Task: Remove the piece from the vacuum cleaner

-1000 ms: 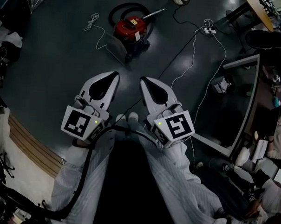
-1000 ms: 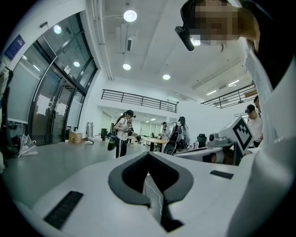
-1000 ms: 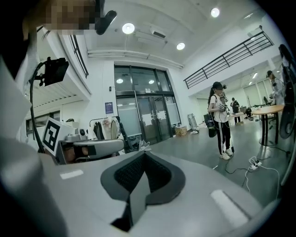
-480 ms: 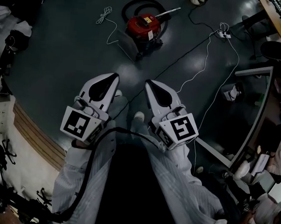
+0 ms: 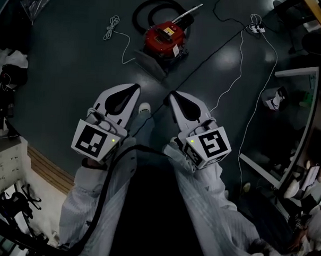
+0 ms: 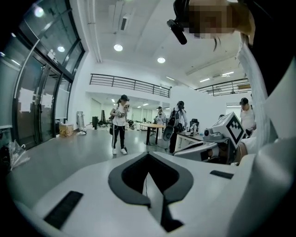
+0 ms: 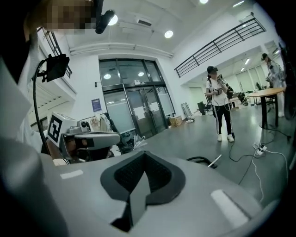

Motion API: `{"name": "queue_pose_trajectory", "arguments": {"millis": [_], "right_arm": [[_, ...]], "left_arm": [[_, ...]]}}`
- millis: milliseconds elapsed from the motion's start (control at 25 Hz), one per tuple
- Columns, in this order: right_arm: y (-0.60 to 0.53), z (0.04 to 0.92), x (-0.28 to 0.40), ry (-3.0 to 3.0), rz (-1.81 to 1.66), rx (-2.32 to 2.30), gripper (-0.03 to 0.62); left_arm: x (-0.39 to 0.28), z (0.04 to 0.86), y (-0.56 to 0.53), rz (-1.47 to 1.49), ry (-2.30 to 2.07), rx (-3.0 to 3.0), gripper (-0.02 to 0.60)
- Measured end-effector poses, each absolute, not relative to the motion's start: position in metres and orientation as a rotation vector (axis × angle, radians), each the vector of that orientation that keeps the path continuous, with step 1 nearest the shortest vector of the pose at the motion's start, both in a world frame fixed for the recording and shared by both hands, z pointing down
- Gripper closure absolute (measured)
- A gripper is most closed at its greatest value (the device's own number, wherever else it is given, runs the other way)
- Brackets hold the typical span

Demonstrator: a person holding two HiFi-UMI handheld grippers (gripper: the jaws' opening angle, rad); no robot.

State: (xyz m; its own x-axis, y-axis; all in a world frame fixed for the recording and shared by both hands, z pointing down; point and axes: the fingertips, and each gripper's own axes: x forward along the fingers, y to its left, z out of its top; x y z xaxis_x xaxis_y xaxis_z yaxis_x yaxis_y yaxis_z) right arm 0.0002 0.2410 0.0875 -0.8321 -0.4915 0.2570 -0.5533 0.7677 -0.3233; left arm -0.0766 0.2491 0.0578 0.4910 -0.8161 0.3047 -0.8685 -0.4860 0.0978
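The red vacuum cleaner stands on the dark floor well ahead of me. Its black hose coils behind it and a metal wand sticks out to the right. A grey flat nozzle lies at its near side. My left gripper and right gripper are held side by side at waist height, far short of the cleaner, both shut and empty. In the right gripper view the hose and wand show just past the shut jaws.
White cables and a power strip lie on the floor around the cleaner. A glass-topped table stands at the right. My shoe shows between the grippers. A person stands further off in the hall.
My foot has stepped forward between the grippers and the view has shifted a little over the floor. Both grippers stay shut and level, side by side.
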Motion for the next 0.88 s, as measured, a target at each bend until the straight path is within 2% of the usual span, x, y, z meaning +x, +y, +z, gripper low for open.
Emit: {"name": "queue_pose_trajectory", "arguments": {"millis": [400,880], "right_arm": [[0.155,0.179,-0.051,-2.643,0.684,0.966,0.597],[0.064,0.368,-0.052,-2.431,0.873,0.961,0.597]], "left_arm": [[-0.132,0.134,0.132,0.592,-1.013,2.604,0.589],[-0.136,0.294,-0.025,0.796,-0.733,2.642,0.589]]}}
